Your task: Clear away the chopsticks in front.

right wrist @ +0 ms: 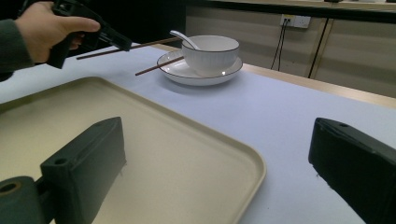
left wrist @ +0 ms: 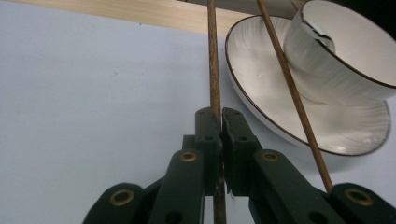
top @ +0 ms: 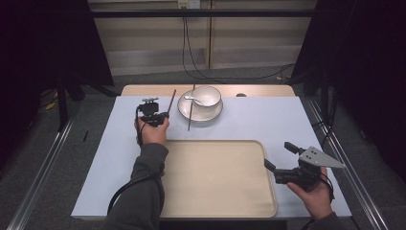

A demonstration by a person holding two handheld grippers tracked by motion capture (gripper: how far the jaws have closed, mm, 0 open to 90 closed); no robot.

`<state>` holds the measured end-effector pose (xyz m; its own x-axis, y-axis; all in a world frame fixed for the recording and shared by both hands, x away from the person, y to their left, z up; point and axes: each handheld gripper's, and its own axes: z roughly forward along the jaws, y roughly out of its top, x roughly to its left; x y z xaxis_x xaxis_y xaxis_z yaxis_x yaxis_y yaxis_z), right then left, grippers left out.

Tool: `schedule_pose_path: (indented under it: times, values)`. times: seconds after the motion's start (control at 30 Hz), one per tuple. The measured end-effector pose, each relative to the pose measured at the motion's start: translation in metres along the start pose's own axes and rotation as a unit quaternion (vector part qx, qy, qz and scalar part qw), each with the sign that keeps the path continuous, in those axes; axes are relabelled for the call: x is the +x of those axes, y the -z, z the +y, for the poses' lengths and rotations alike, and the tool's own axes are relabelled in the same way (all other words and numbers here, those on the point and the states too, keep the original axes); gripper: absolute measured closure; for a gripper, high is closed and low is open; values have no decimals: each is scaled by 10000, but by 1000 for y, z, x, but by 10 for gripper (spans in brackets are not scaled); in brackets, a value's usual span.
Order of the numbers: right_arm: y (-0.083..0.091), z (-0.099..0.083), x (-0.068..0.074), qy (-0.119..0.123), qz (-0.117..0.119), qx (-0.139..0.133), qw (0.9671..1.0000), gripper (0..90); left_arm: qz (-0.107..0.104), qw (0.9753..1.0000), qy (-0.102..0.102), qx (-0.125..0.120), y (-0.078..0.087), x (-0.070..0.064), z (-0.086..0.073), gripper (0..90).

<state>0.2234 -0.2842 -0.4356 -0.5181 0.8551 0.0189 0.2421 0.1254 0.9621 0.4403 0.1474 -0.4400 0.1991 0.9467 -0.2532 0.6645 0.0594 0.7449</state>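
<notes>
1. Chopstick (left wrist: 214, 70) pinched between the jaws of my left gripper (top: 154, 116), near the far edge of the desk (top: 287, 120), just left of the saucer (top: 214, 114); in the right gripper view it looks lifted off the surface.
2. Second chopstick (top: 190, 115) lies with its far end propped across the saucer rim, beside the white bowl (top: 207, 95) that has a spoon (top: 193, 99) in it.
3. My right gripper (top: 280, 156) hangs with jaws spread wide, holding nothing, at the right edge of the beige tray (top: 215, 191).
4. Step, as I judge it: pick-up done, carry to tray next. Needs a swing back toward me without knocking the saucer.
5. Surface: pale blue cover over a wooden desk. Room: dark curtains at the sides, wood panel wall, cables on grey floor.
</notes>
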Motion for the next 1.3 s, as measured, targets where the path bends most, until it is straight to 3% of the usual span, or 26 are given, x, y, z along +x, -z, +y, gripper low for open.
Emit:
schedule_pose_path:
  times: [0.13,0.2,0.23,0.37,0.53,0.63,0.83,1.3]
  values:
    - [-1,0,1,13,-26,-12,10000,36,19,9998,-38,-183,27,2,-6,858]
    - [-1,0,1,11,-12,-16,10000,36,-30,9998,8,-200,32,3,-8,858]
    - [-1,0,1,4,-20,-30,10000,36,-71,9995,188,-251,42,4,-13,858]
    - [-1,0,2,9,-22,-18,10000,36,-87,9994,189,-268,53,4,-22,858]
    - [0,0,1,21,-29,-24,10000,36,-240,9980,476,-343,69,4,-41,858]
    - [0,0,2,2,-47,-20,10000,36,-287,9974,518,-421,81,3,-54,858]
    - [0,0,2,18,-29,-13,10000,35,-181,9982,380,-437,95,-1,-71,858]
    - [-1,0,3,61,-13,-24,10000,36,-390,9965,519,-529,136,-9,-127,858]
